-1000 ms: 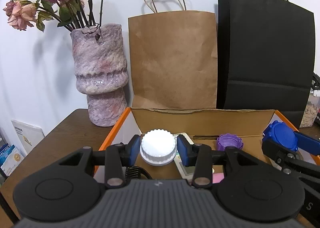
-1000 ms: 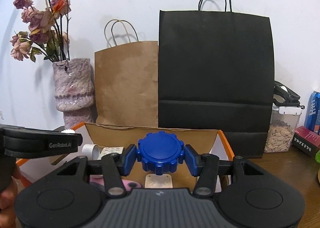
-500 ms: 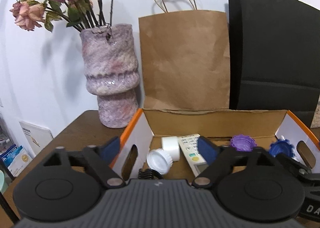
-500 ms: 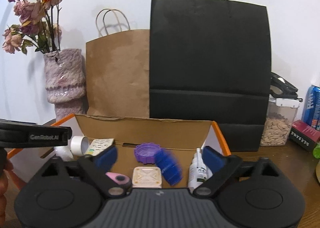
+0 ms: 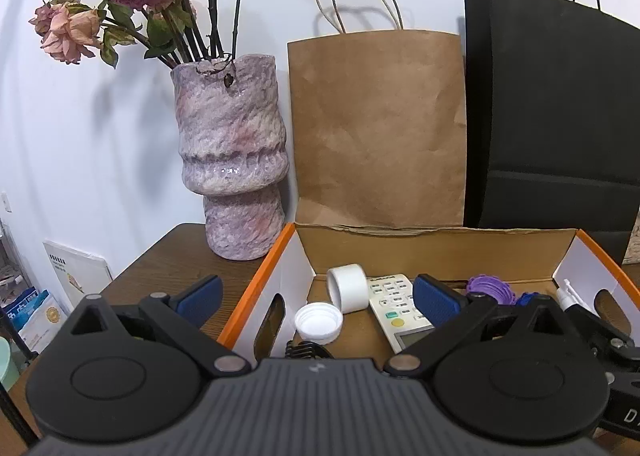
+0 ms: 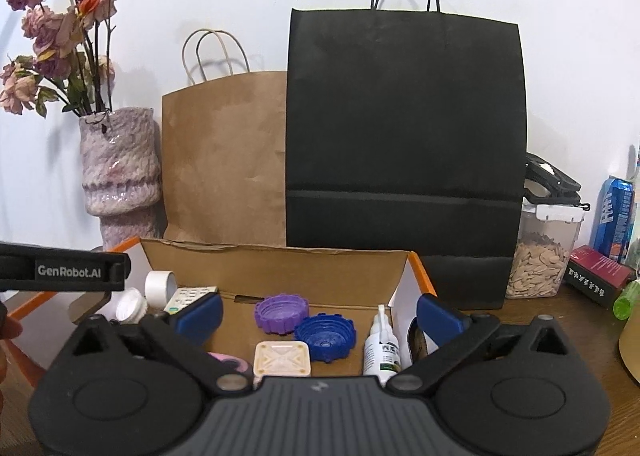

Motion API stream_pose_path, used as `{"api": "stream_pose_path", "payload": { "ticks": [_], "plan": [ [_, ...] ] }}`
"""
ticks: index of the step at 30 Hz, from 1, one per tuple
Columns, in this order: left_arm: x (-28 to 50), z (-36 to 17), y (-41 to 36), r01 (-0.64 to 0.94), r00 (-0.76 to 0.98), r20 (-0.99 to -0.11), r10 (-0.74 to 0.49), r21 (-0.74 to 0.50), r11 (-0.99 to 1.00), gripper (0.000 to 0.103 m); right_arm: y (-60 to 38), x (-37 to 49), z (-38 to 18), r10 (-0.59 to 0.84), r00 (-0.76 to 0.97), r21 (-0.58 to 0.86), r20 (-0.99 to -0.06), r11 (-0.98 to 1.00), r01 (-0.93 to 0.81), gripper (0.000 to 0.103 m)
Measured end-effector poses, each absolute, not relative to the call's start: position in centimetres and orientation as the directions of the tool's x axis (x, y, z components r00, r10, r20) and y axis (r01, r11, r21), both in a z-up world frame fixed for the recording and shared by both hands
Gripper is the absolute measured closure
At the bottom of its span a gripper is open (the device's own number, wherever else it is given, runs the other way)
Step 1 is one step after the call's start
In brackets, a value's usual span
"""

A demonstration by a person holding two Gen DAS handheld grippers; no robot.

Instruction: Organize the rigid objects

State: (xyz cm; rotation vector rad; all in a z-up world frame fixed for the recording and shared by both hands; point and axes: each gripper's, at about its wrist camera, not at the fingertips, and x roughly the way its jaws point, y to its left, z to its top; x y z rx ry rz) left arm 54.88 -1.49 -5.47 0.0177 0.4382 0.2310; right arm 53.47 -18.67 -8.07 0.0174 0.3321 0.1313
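Note:
An open cardboard box (image 5: 436, 252) with orange edges holds the items. In the left wrist view a white lid (image 5: 319, 322) lies open side up beside a white tape roll (image 5: 347, 287) and a remote control (image 5: 398, 310). My left gripper (image 5: 316, 298) is open and empty above the box's near left part. In the right wrist view a blue lid (image 6: 325, 336) lies open side up by a purple lid (image 6: 282, 313), a cream square piece (image 6: 283, 363) and a small white bottle (image 6: 381, 345). My right gripper (image 6: 318, 314) is open and empty above them.
A purple-pink vase (image 5: 230, 160) with dried roses stands left of the box. A brown paper bag (image 5: 376, 128) and a black paper bag (image 6: 404, 152) stand behind it. A jar of seeds (image 6: 544, 252), a blue can (image 6: 616, 212) and a dark red box (image 6: 598, 274) are at the right.
Both grippers have opened. The white lid dropped from the left gripper and the blue lid from the right gripper into the box. Both grippers have pulled back a little.

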Motion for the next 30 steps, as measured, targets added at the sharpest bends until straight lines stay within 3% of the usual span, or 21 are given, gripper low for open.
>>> {"api": "stream_pose_path", "payload": {
  "ticks": [13, 30],
  "plan": [
    [51.7, -3.8, -1.6, -0.199, 0.886, -0.415, 0.208, 0.064, 0.978, 0.000, -19.4, 50.6, -6.1, 0.161, 0.946, 0.064, -0.280, 0.987, -0.149, 0.000],
    [40.8, -0.5, -1.6, -0.164, 0.905, -0.389, 0.173, 0.056, 0.985, 0.000, -20.5, 40.4, -2.3, 0.196, 0.945, 0.077, -0.262, 0.980, -0.182, 0.000]
  ]
}}
